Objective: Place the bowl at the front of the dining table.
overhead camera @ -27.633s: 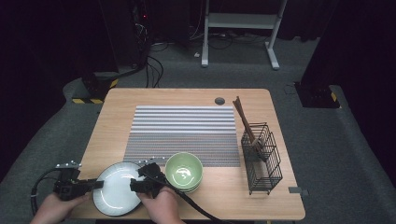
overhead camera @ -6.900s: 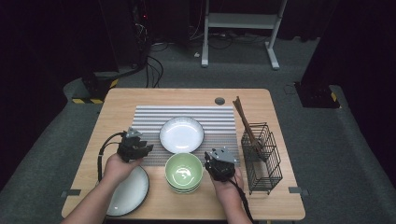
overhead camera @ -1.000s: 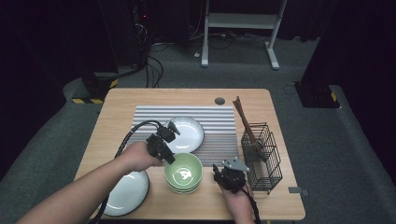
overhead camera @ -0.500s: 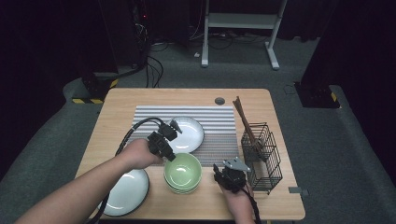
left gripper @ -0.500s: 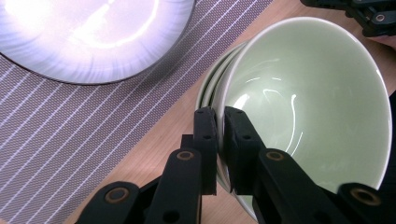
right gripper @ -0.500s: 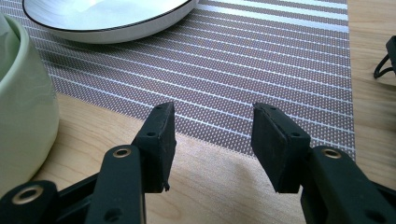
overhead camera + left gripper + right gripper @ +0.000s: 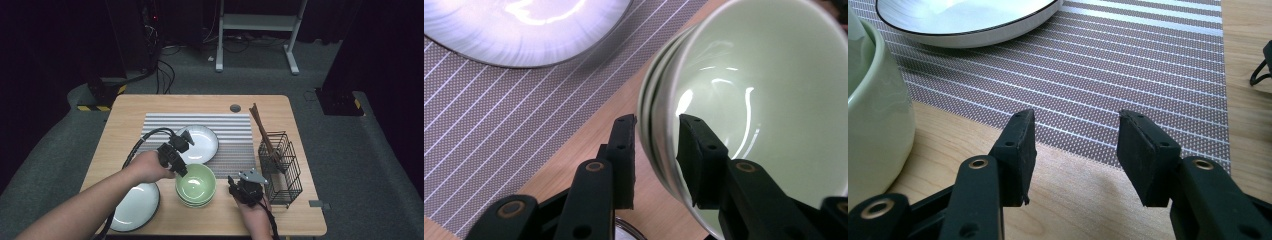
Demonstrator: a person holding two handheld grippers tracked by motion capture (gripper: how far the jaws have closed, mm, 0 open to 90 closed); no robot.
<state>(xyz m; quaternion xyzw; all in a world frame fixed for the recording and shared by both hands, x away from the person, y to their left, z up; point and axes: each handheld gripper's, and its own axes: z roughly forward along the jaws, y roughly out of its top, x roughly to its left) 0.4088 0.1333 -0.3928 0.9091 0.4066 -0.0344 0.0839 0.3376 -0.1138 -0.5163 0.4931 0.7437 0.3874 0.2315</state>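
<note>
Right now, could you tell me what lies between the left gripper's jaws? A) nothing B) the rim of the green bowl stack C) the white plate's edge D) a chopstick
B: in the left gripper view the jaws straddle the rim of the green bowl stack.

Lower green bowls (image 7: 195, 200) largely hidden under the top one.

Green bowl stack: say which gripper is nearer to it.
Left. The left gripper straddles the rim of the green bowl stack, its jaws having just been opening. The right gripper sits open beside the stack, apart from it.
</note>
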